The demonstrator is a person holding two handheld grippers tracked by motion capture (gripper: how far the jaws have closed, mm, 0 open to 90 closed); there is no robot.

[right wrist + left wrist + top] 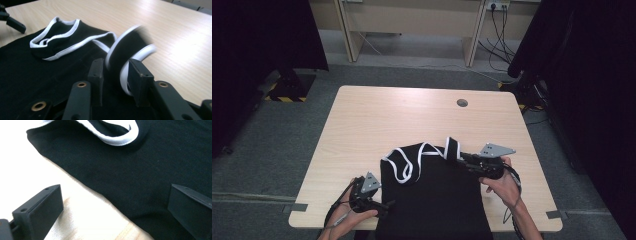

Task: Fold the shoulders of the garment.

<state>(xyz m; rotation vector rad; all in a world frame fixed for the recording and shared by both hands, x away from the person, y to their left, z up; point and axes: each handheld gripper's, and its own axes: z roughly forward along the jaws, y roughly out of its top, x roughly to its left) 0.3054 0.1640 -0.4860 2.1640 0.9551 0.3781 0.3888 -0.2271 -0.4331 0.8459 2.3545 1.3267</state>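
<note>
A black sleeveless top (432,200) with white trim lies flat on the near half of the wooden table (402,115), its hem hanging over the front edge. My right gripper (460,157) is at the top's right shoulder. One shoulder strap (127,42) stands curled up between its jaws, which are parted and do not press on it, so the right gripper (115,63) is open. My left gripper (387,205) rests low at the top's left side edge. It (115,195) is open wide, one jaw over bare wood and the other over the black cloth (125,170).
A round cable hole (462,103) sits in the table's far right part. Bare wood stretches across the far half. Dark curtains flank both sides, and a light desk (412,20) with cables stands beyond on the grey floor.
</note>
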